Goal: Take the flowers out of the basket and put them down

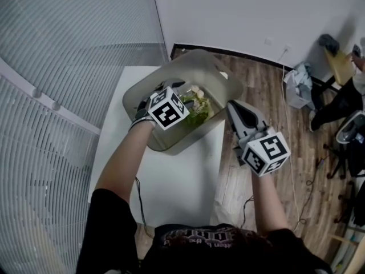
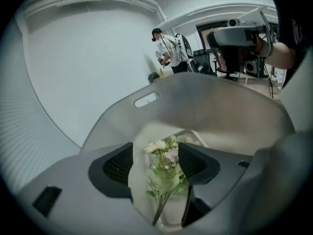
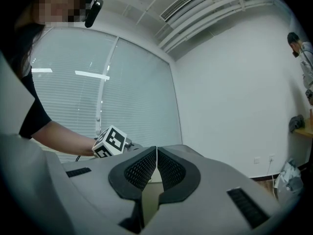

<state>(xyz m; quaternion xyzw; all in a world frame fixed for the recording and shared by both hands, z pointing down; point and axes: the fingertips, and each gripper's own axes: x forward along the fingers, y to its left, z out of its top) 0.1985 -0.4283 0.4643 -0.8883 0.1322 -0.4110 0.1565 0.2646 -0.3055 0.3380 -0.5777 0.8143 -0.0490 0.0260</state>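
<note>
two claws, one bunch left in the basket

the left claw (image 2: 154, 163) is held wide apart and pointed down into the basket (image 1: 188, 61), so that the flowers (image 2: 165, 173) lying on its floor are framed between the pads, with neither seen pressing yet (a grasp is judged to be next). the right claw (image 3: 156, 168) is pressed together, empty, level beside the basket. only the left gripper view shows the stems between the jaws. the basket's place on the white bench (image 1: 171, 181) is shown by the head view alone.
</note>
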